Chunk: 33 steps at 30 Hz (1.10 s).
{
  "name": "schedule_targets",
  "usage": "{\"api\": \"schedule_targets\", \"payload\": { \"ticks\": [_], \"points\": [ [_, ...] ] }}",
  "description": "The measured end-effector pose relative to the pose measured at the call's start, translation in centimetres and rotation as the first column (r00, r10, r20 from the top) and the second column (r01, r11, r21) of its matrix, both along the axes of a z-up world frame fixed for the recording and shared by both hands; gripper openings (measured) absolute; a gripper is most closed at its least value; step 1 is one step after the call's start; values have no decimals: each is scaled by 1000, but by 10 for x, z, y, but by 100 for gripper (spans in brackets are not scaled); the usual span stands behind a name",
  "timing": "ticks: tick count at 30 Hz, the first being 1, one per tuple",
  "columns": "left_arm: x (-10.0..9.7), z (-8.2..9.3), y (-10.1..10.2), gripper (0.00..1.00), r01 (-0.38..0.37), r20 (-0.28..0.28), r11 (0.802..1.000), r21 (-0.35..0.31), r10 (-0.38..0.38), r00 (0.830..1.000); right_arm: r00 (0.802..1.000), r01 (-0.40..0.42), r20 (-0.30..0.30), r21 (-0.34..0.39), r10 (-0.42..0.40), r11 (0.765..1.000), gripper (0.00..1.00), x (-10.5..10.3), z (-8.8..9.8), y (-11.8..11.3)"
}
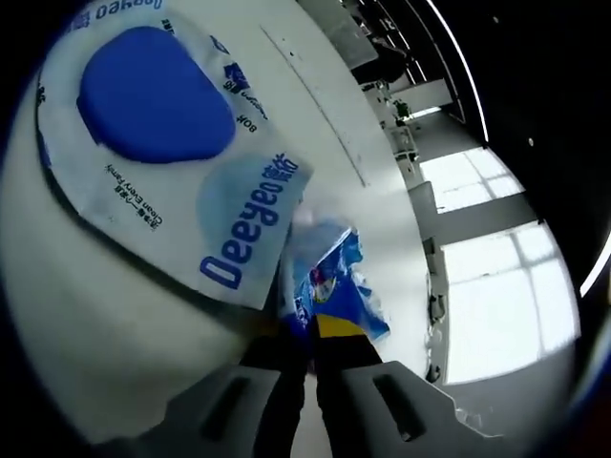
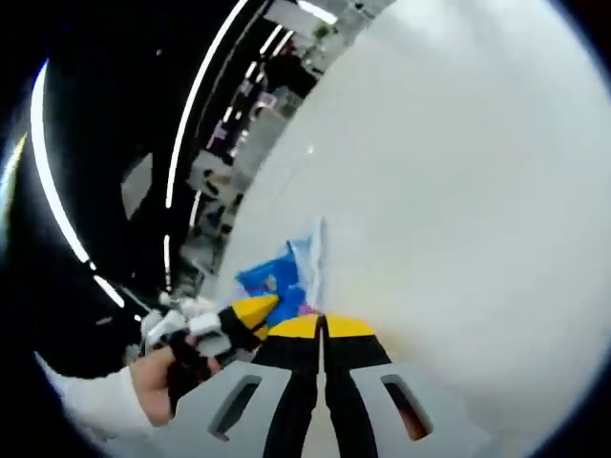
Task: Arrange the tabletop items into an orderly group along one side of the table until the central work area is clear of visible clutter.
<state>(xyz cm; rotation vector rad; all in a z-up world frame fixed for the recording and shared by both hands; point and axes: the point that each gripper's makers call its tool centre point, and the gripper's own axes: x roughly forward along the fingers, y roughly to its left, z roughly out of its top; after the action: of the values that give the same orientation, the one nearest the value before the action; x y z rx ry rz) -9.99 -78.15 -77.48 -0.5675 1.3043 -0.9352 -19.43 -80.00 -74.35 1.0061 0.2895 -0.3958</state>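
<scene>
At bottom centre of the left gripper view, the left gripper w/ yellow-tipped black jaws is seen pressed together on the edge of a small crinkly blue-and-white plastic packet, which stands up just beyond the tips. In the right gripper view, bottom centre, the right gripper is seen w/ jaws together and only a thin seam between; the same packet rises just past and left of its tips, but whether an edge is pinched there can't be told. At lower left of that view the other gripper's yellow tip is seen touching the packet, held by a hand in a white sleeve. Further out in the left gripper view, a large flat white wet-wipes pack w/ a blue oval lid and "Deeyeo" lettering is spread across the upper left, lying on the white tabletop, its corner just beside the small packet. Judged step: small packet being carried or handed to the side group. To do it well, grip should be kept firm on the film edge, packet lifted clear of the wipes pack corner, then set down beside it, aligned. The wipes pack is given by the left gripper view; the hand and a broad bare tabletop by the right gripper view.
</scene>
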Motion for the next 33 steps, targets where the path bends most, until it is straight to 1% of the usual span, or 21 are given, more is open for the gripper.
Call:
{"api": "schedule_targets", "payload": {
  "ticks": [2,3,4,5,6,7,8,9,11,13,15,16,17,18,21,23,25,30,33],
  "points": [
    [-1,-2,1,0,-3,-3,1000,3,3,1000,999,-43,-2,-82,43,996,0,11,12,-1],
    [-1,-2,1,0,-2,-4,1000,3,2,1000,994,-107,-19,-138,106,985,0,21,17,3],
    [-2,-3,1,0,1,-6,1000,2,-1,1000,990,-143,-27,-163,141,976,0,28,19,5],
    [-2,-3,0,0,1,-5,1000,-1,-1,1000,981,-192,-48,-201,186,961,0,39,20,9],
    [-2,-3,0,0,1,-6,1000,0,-1,1000,977,-212,-62,-234,203,949,0,46,20,8],
    [-2,-4,0,0,3,-6,1000,-2,-3,1000,974,-224,-76,-246,212,943,0,56,18,9],
    [-2,-3,0,0,5,-6,1000,-2,-5,1000,977,-210,-80,-225,197,951,0,61,15,9],
    [-2,-3,0,0,11,-1,1000,-1,-11,1000,972,-222,-123,-197,200,955,0,65,3,10],
    [-1,-3,0,0,16,4,1000,2,-16,1000,948,-276,-217,-189,234,942,0,68,-18,12],
    [-1,-2,1,0,14,0,1000,3,-14,1000,932,-310,-250,-173,263,935,0,71,-27,17],
    [-2,-3,2,0,11,-21,1000,2,-10,1000,931,-307,-257,-162,260,938,0,72,-31,19],
    [-3,-3,2,0,10,-24,1000,2,-10,1000,925,-311,-277,-152,262,938,0,70,-34,20],
    [-3,-3,4,0,11,-21,1000,4,-11,1000,938,-292,-248,-187,242,938,0,74,-29,15],
    [-3,-3,5,0,13,-21,1000,0,-13,1000,934,-292,-259,-159,245,943,0,71,-31,17],
    [-6,-2,8,0,11,-30,1000,1,-11,999,936,-287,-255,-161,241,944,0,71,-31,17],
    [-9,-1,11,0,25,-35,1000,4,-25,999,939,-279,-250,-150,237,948,0,71,-32,17],
    [-12,3,14,2,32,-37,999,-3,-32,999,937,-284,-255,-152,240,947,0,71,-31,18],
    [-16,26,23,9,17,-70,998,-65,-21,997,936,-285,-257,-159,240,945,0,71,-32,17],
    [-21,40,27,7,28,-84,993,-114,-38,996,935,-288,-261,-169,239,943,0,71,-31,18]
  ]
}}
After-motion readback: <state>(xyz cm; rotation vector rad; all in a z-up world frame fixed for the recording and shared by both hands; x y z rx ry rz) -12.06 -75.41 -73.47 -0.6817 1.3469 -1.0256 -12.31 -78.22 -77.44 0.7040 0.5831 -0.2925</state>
